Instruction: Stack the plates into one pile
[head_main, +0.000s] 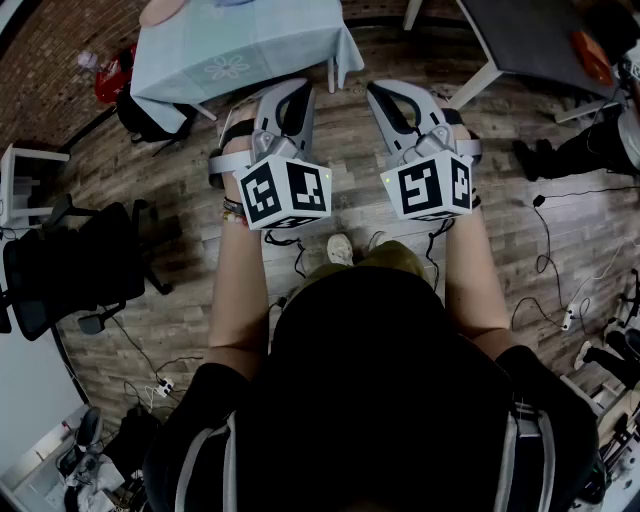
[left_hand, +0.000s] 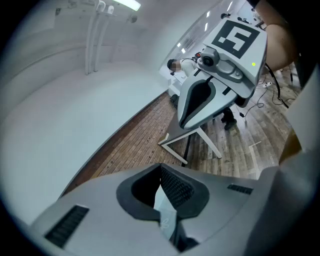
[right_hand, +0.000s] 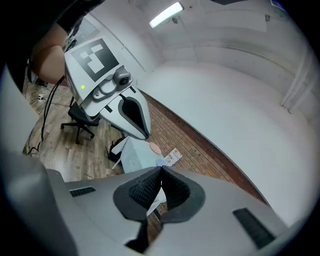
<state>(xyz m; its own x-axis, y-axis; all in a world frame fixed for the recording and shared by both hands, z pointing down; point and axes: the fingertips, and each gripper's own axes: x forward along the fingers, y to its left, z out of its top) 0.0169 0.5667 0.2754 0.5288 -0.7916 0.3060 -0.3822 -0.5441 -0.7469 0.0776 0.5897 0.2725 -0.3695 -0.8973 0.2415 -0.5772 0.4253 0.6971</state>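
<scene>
A pink plate (head_main: 160, 10) and a bluish plate (head_main: 235, 3) lie at the far edge of a table with a light blue cloth (head_main: 250, 50), mostly cut off by the top of the head view. The right gripper view shows the same cloth-covered table (right_hand: 135, 157) with the pink plate (right_hand: 155, 148) on it. My left gripper (head_main: 297, 92) and right gripper (head_main: 383, 95) are held side by side over the wooden floor, short of the table. Both are shut with nothing between the pads (left_hand: 175, 187), (right_hand: 145, 190).
A black office chair (head_main: 70, 270) stands at the left. A dark table with white legs (head_main: 530, 35) is at the top right, with an orange object (head_main: 592, 55) on it. A red bag (head_main: 115, 75) sits beside the blue table. Cables (head_main: 545, 265) run across the floor.
</scene>
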